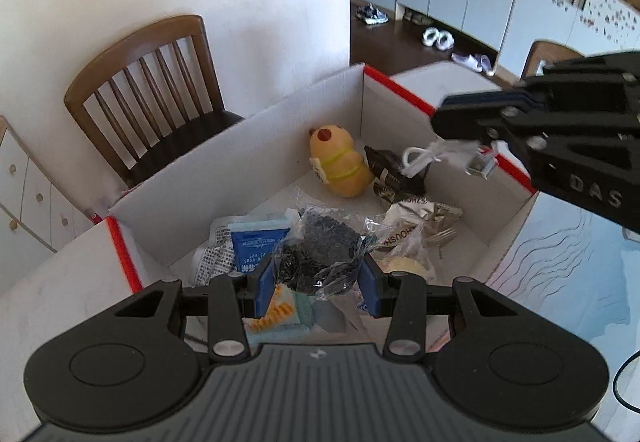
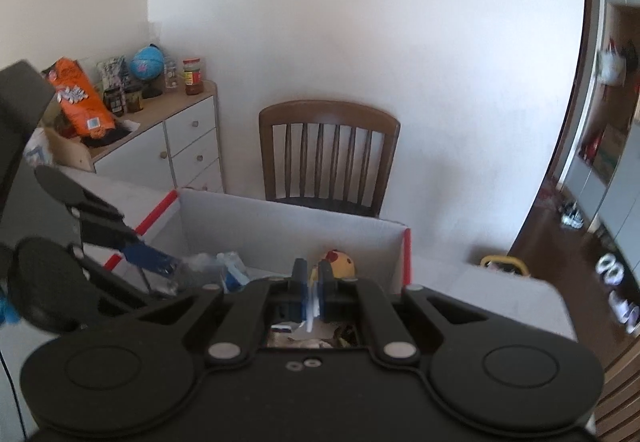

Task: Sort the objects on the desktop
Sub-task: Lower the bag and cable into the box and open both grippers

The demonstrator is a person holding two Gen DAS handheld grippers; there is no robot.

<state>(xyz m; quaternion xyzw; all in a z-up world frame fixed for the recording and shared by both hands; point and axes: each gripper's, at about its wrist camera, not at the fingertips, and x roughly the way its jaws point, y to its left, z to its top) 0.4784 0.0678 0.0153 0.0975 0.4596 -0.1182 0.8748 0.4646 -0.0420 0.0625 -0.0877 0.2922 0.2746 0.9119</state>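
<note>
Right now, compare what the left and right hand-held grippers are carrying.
The left hand-held gripper pinches a clear bag of small black parts, jaws part open; the right hand-held gripper is clamped shut on a thin white USB cable. The bag is bulky, the cable dangles. Both are above the cardboard box.

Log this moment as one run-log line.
left gripper: shut on clear bag of black bits | right gripper: shut on white cable | both over cardboard box
</note>
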